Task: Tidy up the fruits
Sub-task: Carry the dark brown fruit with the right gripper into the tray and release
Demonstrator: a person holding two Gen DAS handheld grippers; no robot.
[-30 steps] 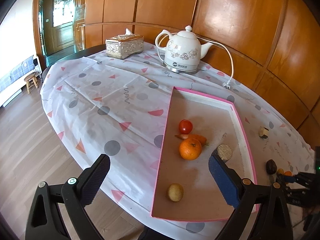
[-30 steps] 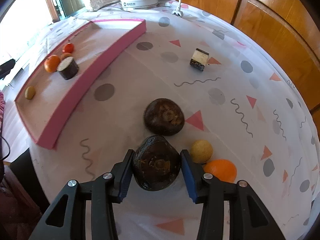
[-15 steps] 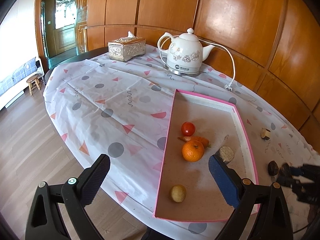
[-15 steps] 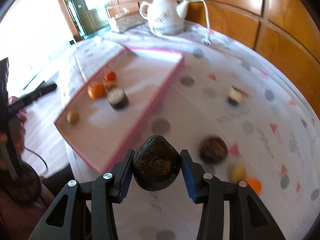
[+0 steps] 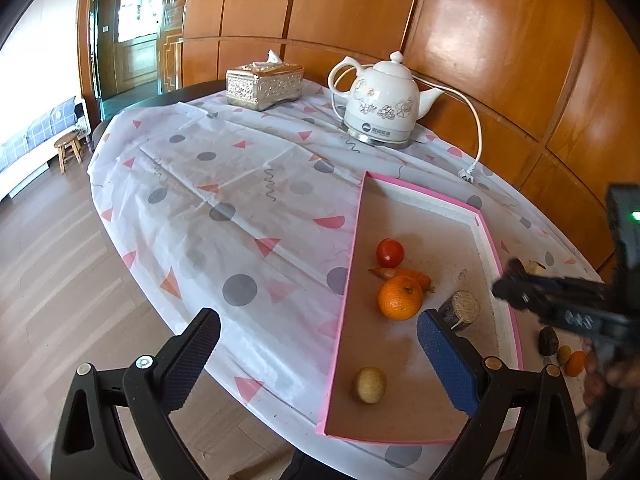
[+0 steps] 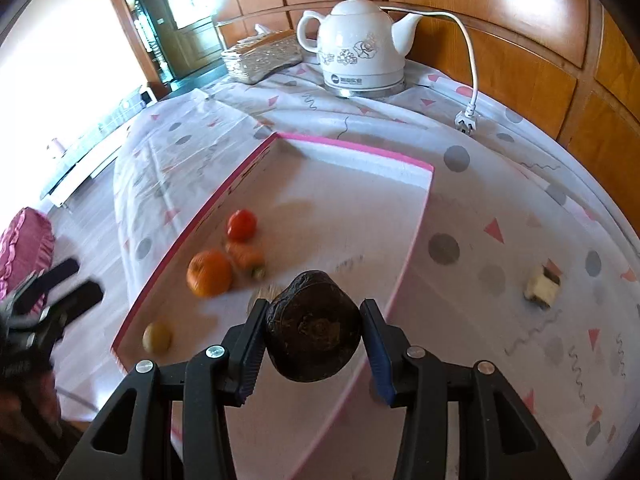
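My right gripper (image 6: 313, 309) is shut on a dark brown round fruit (image 6: 314, 332) and holds it in the air above the right side of the pink tray (image 6: 352, 148). In the tray lie a tomato (image 5: 389, 252), a carrot (image 5: 412, 274), an orange (image 5: 400, 297), a cut brown piece (image 5: 462, 309) and a small yellowish fruit (image 5: 370, 385). My left gripper (image 5: 318, 320) hangs open over the tray's near left rim (image 5: 352, 240) with nothing between its fingers. Another dark fruit (image 5: 548, 341), a small yellow fruit (image 5: 564, 354) and an orange (image 5: 575, 362) lie on the cloth right of the tray.
A white kettle (image 5: 382, 108) stands at the back, its cord and plug (image 6: 466, 122) trailing toward the tray's far corner. A tissue box (image 5: 264, 84) sits far left of it. A pale cut piece (image 6: 542, 289) lies on the cloth at the right. The table edge drops to wooden floor at the left.
My right gripper has carried the dark fruit up off the cloth and leftward, from beside the other loose fruits to above the tray. The left gripper has hardly moved.
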